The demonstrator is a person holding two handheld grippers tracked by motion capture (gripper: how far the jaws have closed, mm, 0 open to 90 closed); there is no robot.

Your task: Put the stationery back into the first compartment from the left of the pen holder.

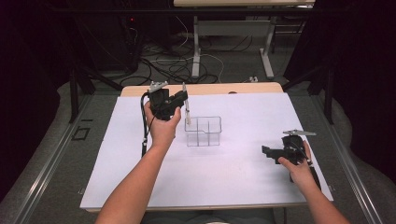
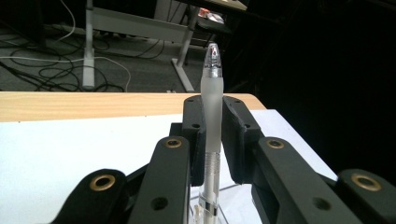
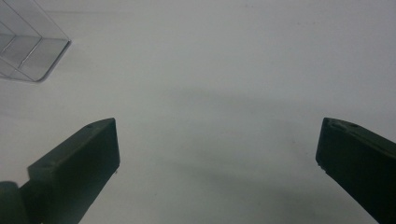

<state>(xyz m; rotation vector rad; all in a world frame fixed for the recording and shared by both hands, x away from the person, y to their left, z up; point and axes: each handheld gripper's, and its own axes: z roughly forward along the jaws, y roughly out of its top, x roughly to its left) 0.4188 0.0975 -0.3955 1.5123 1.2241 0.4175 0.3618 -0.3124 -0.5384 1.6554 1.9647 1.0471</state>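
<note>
Above the clear box [image 1: 203,131], the left gripper [image 1: 184,99] clamps a pen [image 1: 186,108] upright; the right gripper [image 1: 267,150] stands released.

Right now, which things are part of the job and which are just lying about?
In the job:
- pen, clamped upright in the left gripper
- clear divided organizer
- right gripper, open, holding nothing

Lying about:
- floor cables
- desk legs behind the table

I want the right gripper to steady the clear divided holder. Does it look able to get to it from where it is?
Probably yes. The right gripper stands open, and only bare white sheet lies between it and the clear holder. The left gripper holds a pen upright at the holder's far-left corner.
</note>
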